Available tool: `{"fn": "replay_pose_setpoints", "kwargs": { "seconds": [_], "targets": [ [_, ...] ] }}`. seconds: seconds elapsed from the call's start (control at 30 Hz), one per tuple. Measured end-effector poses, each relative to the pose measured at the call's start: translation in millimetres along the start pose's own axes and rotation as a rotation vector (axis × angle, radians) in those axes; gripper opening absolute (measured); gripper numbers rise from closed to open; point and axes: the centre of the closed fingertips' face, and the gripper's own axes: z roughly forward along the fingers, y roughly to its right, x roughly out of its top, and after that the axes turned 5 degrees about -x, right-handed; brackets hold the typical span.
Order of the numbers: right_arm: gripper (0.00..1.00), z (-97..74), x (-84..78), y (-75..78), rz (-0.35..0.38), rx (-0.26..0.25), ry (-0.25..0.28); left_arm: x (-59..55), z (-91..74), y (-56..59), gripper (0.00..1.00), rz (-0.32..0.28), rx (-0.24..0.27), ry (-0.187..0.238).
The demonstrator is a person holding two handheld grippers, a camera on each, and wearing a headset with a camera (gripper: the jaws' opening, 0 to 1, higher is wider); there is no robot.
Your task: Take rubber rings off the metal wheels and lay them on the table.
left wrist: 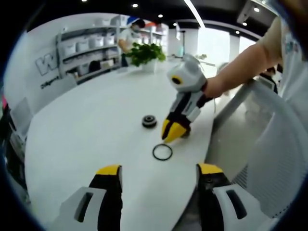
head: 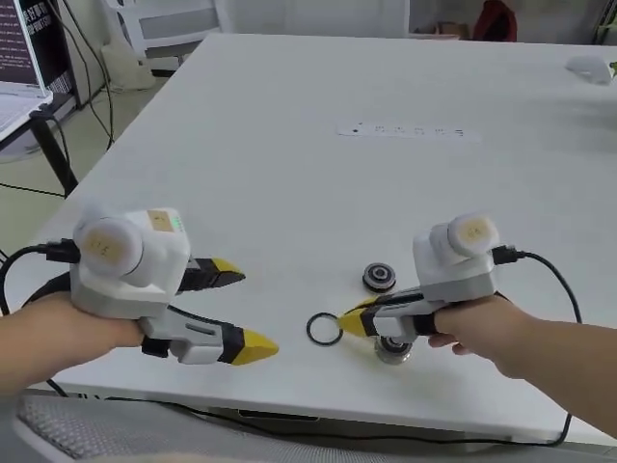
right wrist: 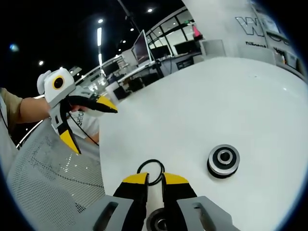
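Note:
A loose black rubber ring [head: 325,329] lies flat on the white table [head: 318,183]. My right gripper [head: 355,324] is just right of it, jaws only a narrow gap apart and holding nothing. From the right gripper view the ring [right wrist: 150,166] lies just past the fingertips. One metal wheel [head: 379,278] with its black ring on stands behind it. A second wheel [head: 393,351] sits under the right gripper's body. My left gripper [head: 241,309] hovers open to the left of the ring [left wrist: 162,152], a short way off.
A white power strip [head: 405,130] lies far back on the table. The table's near edge [head: 289,405] runs just under both grippers. A monitor and cables stand off the table's left side.

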Motion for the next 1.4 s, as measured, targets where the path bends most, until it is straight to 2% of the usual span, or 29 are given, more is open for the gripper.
{"fn": "replay_pose_setpoints", "kwargs": {
  "seconds": [0.27, 0.5, 0.7, 1.07, 1.4],
  "targets": [
    [0.19, -9.9, 12.4, 1.2, -0.009, -0.007, 0.063, 2.4, 1.5, -1.5, 0.63, 0.000, -0.001, 0.000],
    [0.28, -20.8, 22.6, 3.8, -0.003, -0.020, 0.114, 9.7, 5.4, -5.0, 0.62, 0.010, -0.005, 0.005],
    [0.30, -34.3, 28.0, 3.7, 0.003, -0.036, 0.144, 16.4, 11.2, -8.9, 0.61, 0.020, -0.012, 0.007],
    [0.31, -55.1, 30.9, 30.8, 0.028, -0.096, 0.178, 30.2, 18.4, -21.0, 0.61, 0.031, -0.011, 0.018],
    [0.30, -67.8, 30.3, 50.9, 0.007, -0.149, 0.188, 39.8, 29.6, -28.7, 0.60, 0.036, -0.016, 0.021]
  ]
}}
